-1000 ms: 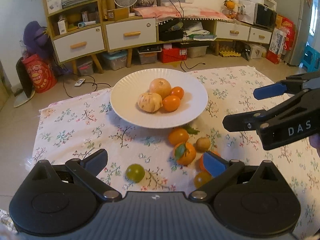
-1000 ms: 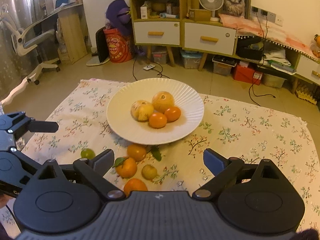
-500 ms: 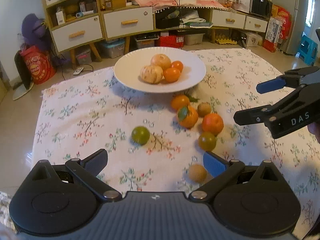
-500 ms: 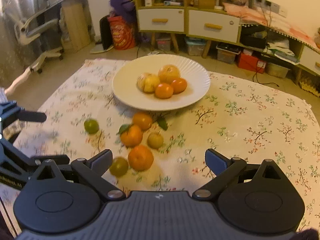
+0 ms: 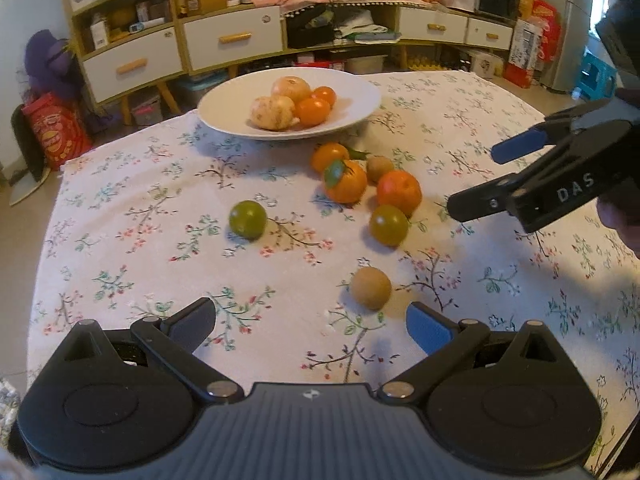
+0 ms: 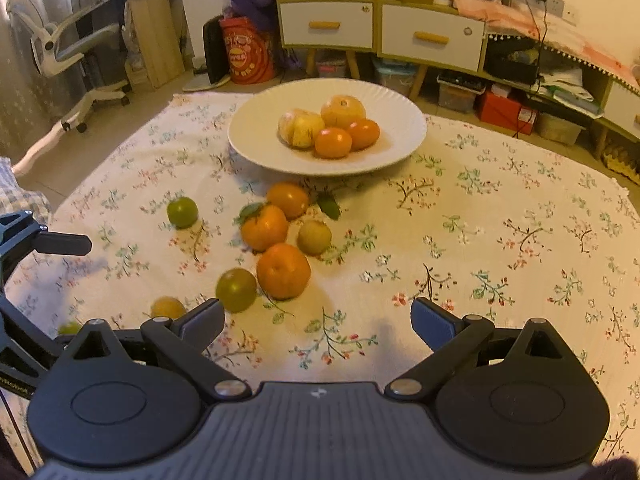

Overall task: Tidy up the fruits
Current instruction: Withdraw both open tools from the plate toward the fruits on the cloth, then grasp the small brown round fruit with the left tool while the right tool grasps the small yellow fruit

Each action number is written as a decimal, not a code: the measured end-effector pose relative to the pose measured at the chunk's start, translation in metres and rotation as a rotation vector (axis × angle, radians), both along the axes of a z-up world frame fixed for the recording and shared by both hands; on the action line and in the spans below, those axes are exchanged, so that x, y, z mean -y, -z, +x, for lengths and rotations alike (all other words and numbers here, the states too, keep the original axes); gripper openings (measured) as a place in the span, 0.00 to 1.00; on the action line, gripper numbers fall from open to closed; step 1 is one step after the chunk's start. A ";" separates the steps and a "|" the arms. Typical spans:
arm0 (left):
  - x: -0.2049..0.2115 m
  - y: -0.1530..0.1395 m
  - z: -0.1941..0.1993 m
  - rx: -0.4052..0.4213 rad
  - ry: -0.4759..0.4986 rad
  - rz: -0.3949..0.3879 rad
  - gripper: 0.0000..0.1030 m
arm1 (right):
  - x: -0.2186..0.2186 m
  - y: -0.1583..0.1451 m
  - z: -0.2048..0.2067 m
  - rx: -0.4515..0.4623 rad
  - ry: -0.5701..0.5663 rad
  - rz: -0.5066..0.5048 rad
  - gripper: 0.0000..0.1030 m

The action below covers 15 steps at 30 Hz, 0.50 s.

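Both sets of jaws spread wide and empty, the left gripper (image 5: pixel 308 320) sits nearest a small brown fruit (image 5: pixel 371 287), just ahead and rightward, well short of the white plate (image 5: pixel 360 92).

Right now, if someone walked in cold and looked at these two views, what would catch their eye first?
Probably the white plate at the far side of the floral tablecloth, holding four fruits bunched together. Next, the loose fruit on the cloth in front of it: oranges such as the big one, and a lone green fruit off to the left. Both the left gripper and the right gripper are open and empty, low over the near cloth.
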<state>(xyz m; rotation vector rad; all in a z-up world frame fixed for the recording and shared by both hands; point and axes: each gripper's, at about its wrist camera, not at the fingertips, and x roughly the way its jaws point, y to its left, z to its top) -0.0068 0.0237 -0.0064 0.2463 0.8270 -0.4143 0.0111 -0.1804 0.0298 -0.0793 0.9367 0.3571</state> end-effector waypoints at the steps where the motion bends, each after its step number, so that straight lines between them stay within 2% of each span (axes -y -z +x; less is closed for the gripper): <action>1: 0.001 0.001 0.000 0.001 0.005 -0.003 0.81 | 0.000 0.002 0.000 -0.003 -0.002 -0.002 0.97; 5: 0.005 0.004 0.003 -0.006 0.024 -0.021 0.81 | -0.001 0.007 0.000 -0.013 -0.013 -0.011 0.96; 8: 0.007 0.006 0.005 -0.015 0.039 -0.037 0.76 | -0.001 0.010 0.000 -0.017 -0.022 -0.014 0.96; 15: 0.014 0.009 0.007 -0.050 0.089 -0.053 0.48 | 0.001 0.009 0.007 -0.006 -0.011 0.006 0.96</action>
